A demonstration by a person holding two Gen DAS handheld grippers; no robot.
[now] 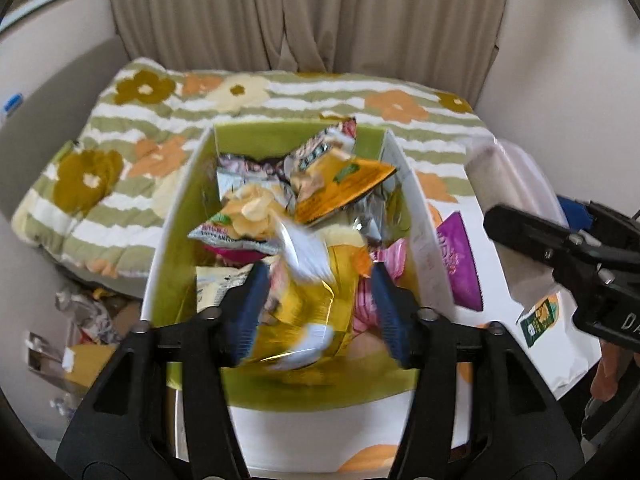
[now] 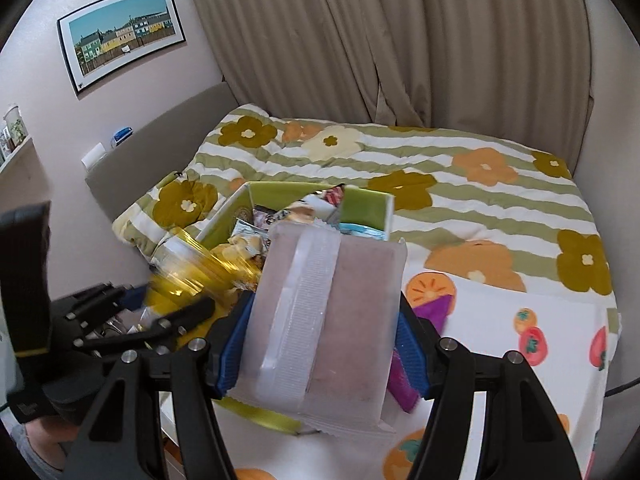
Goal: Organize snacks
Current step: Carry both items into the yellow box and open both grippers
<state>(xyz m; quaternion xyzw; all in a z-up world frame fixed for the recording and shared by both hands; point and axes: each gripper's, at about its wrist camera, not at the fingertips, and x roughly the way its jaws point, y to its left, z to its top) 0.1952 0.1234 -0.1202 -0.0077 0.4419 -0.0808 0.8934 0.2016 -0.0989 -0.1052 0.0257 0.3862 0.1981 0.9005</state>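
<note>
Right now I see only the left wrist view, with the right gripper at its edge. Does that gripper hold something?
Observer: Yes, the right gripper is shut on a frosted packet with brownish contents.
Operator: Is the packet's face plain?
Observer: No, a white ribbed strip runs down its middle.
Operator: What lies right of it?
Observer: A white cloth printed with red tomatoes.

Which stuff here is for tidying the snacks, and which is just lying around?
For the job:
green box
yellow snack bag between the left gripper fingers
frosted snack packet in the right gripper

Just around:
flowery blanket
curtain
framed picture
</note>
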